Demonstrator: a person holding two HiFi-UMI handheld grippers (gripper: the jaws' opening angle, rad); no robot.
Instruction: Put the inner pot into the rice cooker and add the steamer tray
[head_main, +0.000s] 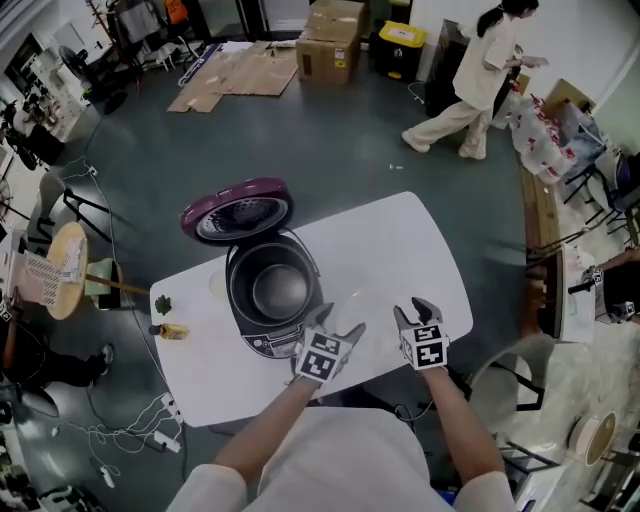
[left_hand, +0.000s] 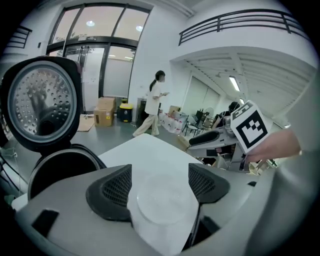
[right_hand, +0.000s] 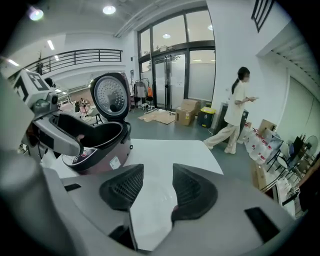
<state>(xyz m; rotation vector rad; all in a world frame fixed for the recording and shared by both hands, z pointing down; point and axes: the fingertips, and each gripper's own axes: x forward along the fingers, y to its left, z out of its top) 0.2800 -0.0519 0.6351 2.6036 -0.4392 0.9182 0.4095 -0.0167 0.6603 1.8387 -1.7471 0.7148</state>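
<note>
The rice cooker (head_main: 268, 300) stands open on the white table (head_main: 400, 240), its maroon lid (head_main: 237, 210) tipped back. A metal inner pot (head_main: 276, 288) sits inside it. A faint, see-through round steamer tray (head_main: 365, 305) lies on the table right of the cooker. My left gripper (head_main: 343, 331) is open just in front of the cooker; the tray (left_hand: 162, 200) shows between its jaws, untouched. My right gripper (head_main: 414, 312) is open to the right of the tray, and the cooker (right_hand: 92, 137) is at its left.
A small green item (head_main: 163, 304) and a yellow one (head_main: 172, 331) lie at the table's left end. A round stool (head_main: 66, 268) stands left of the table, a chair (head_main: 505, 385) at its right. A person (head_main: 470, 75) walks far behind, near cardboard boxes (head_main: 330, 45).
</note>
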